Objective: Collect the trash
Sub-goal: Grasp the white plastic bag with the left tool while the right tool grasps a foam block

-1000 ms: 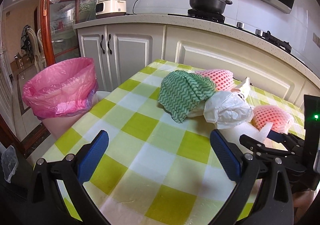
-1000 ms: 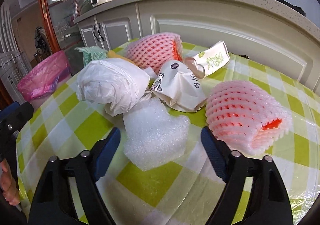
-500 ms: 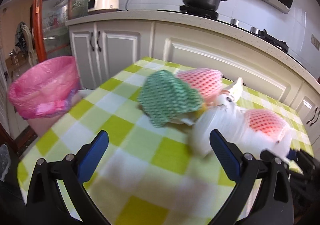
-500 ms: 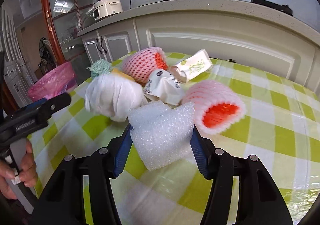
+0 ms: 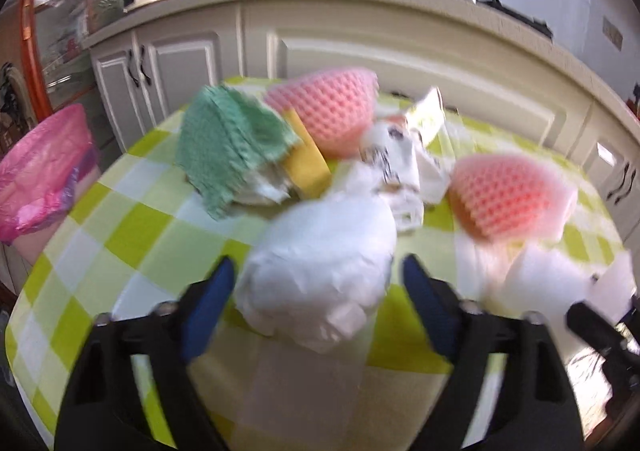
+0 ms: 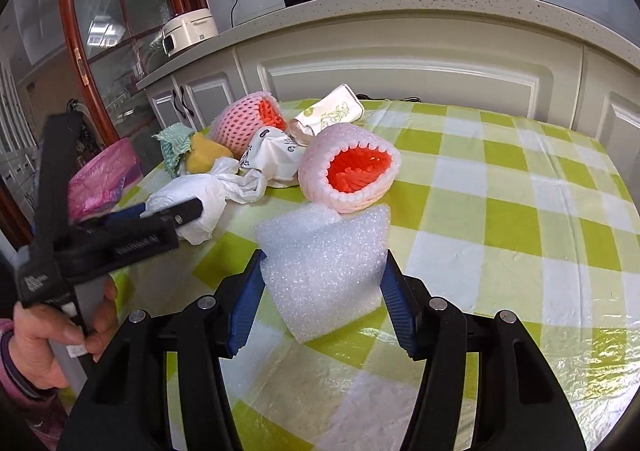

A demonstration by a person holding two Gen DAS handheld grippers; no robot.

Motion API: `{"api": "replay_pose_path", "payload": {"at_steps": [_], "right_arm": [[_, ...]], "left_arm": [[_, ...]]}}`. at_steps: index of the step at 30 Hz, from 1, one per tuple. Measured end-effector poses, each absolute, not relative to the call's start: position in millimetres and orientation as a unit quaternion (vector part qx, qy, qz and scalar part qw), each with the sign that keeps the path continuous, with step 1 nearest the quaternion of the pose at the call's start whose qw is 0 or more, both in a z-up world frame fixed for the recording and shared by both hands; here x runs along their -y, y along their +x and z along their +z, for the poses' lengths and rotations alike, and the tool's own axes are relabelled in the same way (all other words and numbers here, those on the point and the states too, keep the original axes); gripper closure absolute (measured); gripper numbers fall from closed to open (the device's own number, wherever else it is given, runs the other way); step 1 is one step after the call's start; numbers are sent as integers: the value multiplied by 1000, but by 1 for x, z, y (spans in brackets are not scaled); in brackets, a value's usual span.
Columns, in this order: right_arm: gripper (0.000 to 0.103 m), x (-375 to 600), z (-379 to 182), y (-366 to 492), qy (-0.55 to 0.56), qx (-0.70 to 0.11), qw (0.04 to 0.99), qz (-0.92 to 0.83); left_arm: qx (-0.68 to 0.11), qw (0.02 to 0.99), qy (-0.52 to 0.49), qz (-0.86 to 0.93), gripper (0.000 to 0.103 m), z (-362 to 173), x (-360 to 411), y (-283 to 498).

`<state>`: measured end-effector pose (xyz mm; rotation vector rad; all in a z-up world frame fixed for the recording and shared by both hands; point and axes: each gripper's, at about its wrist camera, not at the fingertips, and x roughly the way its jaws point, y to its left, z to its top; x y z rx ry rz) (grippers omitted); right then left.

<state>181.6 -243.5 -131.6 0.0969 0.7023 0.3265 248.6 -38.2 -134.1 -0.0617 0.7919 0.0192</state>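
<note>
Foam sheet (image 6: 324, 271) white, bubbly (edges pinched inward).

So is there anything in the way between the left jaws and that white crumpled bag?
Nothing visible. The white crumpled bag already sits between the left gripper's jaws, which have just been closing, though the blur hides whether they press it yet.

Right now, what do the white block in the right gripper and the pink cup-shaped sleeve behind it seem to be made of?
White block: probably soft polyethylene foam, matte white with a fine bubbly grain. Pink sleeve: likely foam fruit netting, with an open mesh pattern and an orange inside.
</note>
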Motion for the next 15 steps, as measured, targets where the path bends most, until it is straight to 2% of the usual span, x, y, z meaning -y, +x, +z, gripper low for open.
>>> {"api": "replay_pose_path", "payload": {"at_steps": [1,5,8,15], "right_arm": [[48,243,-132,181,47,-342,925,159],[48,239,-132,179,46,-344,924,161],[48,233,-130,178,41,-343,924,165],[48,210,-119,173,22,-333,925,181]], "left_arm": [[-389,921,-31,4,41,-138,38,250],[-377,925,-40,-11,55,-138,32,246],[-372,927,-39,-17,59,-134,28,241],[-343,938,-48,-13,59,-111,2,206]]}}
